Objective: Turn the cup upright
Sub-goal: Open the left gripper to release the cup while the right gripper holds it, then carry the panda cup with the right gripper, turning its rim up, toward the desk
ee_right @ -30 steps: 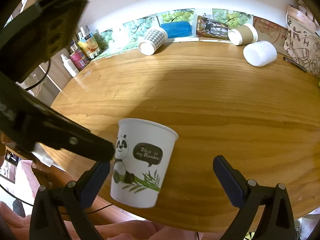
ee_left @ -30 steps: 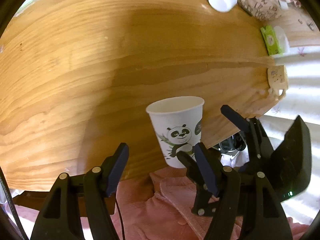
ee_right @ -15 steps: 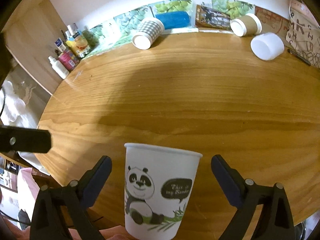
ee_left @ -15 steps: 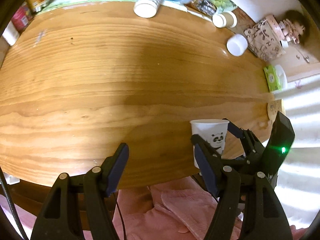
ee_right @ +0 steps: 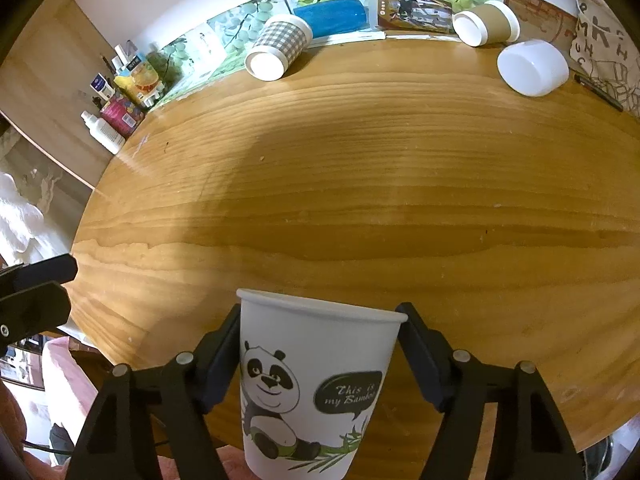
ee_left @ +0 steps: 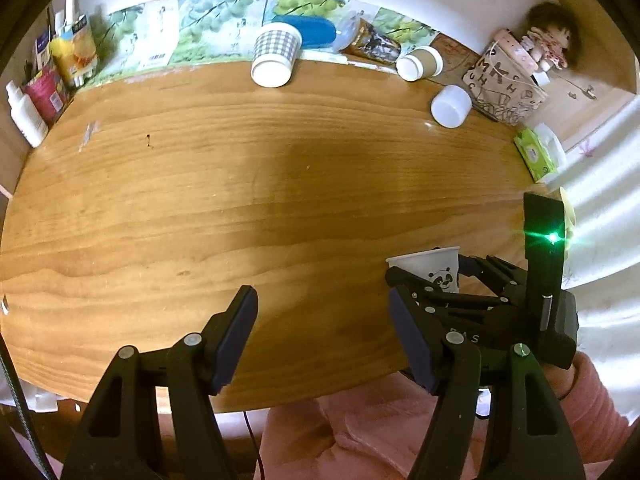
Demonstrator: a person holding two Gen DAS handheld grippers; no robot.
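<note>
The white paper cup printed with a panda and a dark speech bubble (ee_right: pixel 316 384) is standing mouth-up between the two black fingers of the right gripper (ee_right: pixel 320 344), at 6 o'clock in the right wrist view, near the front edge of the round wooden table (ee_right: pixel 360 184). The jaws are closing around the upper wall just under the rim; the left pad is touching the cup, while the right pad is sitting at the rim edge, and I cannot tell whether it is pressing. The cup's base is hidden below the frame, so whether it is resting on the table or hanging off the edge is unclear.

Judging from this, the flip looks done and the step in hand is setting down and letting go. Doing it well means keeping the cup vertical, lowering until the base is sitting flat, then opening both fingers evenly and drawing straight back so neither pad drags the thin paper wall.

The left gripper (ee_left: pixel 324 340) is hanging wide open at 6 o'clock in its own view, holding nothing, well clear of the cup.
</note>
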